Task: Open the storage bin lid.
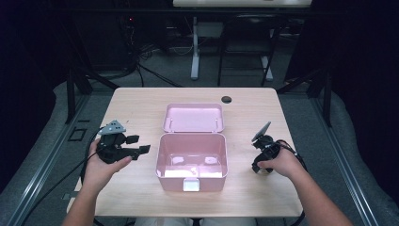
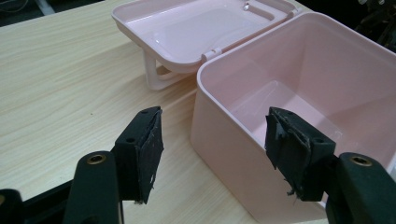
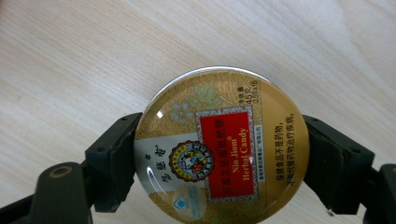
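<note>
Round candy tin (image 3: 222, 147) sits clamped at its rim by the right gripper (image 3: 219, 154), held over bare table (image 1: 254, 188) right of the open pink box (image 1: 192, 162). Likely step: carry tin to box. Next move calls for a lift across the right wall, then release inside. Left gripper (image 2: 212, 149) stands wide, empty, level, jaws straddling the box's near corner; right hand (image 1: 282, 162) angled up.

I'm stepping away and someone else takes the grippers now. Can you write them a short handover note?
Right gripper: shut on the round candy tin, held over the table right of the box.
Left gripper: open, holding nothing, beside the box's left wall.
Pink box: mid-table, lid folded back, nothing visible inside.
Done: tin gripped, box open.
Left, probably: put the tin into the box and close the lid.
</note>
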A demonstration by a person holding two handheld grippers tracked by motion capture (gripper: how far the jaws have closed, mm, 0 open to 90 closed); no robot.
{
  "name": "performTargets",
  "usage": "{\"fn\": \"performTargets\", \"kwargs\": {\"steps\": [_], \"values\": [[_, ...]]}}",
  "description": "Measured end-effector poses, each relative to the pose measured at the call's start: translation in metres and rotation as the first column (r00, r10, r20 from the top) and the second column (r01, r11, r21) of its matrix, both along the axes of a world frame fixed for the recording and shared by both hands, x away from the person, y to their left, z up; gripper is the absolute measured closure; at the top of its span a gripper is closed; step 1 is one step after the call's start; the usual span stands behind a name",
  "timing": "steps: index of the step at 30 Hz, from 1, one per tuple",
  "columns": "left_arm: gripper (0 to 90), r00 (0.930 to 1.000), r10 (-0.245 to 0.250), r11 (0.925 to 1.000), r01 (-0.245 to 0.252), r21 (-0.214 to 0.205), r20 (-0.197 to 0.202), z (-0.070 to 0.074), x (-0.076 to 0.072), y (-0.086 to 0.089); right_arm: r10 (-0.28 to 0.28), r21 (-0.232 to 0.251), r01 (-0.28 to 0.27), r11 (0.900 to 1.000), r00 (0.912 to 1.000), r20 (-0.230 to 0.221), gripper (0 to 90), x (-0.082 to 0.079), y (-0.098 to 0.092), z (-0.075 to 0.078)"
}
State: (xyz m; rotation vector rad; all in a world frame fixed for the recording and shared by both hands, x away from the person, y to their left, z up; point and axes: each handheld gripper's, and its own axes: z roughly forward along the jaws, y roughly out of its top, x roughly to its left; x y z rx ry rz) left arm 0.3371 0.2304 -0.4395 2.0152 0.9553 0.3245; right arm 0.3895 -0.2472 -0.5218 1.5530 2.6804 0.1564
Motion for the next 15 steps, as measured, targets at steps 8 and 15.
{"fn": "performTargets", "kwargs": {"steps": [8, 15], "values": [[36.5, 1.0, 0.0, 1.0, 0.0, 0.0, -0.002, 0.0, 0.0, 0.0, 0.031, 0.004, -0.031, 0.9995, 0.9994, 0.014, 20.0, 0.0, 0.005, 0.017], [36.5, 1.0, 0.0, 1.0, 0.0, 0.001, -0.005, -0.001, 0.001, 0.001, 0.047, -0.003, -0.047, 0.9989, 0.9988, 0.012, 20.0, -0.001, 0.009, 0.033]]}}
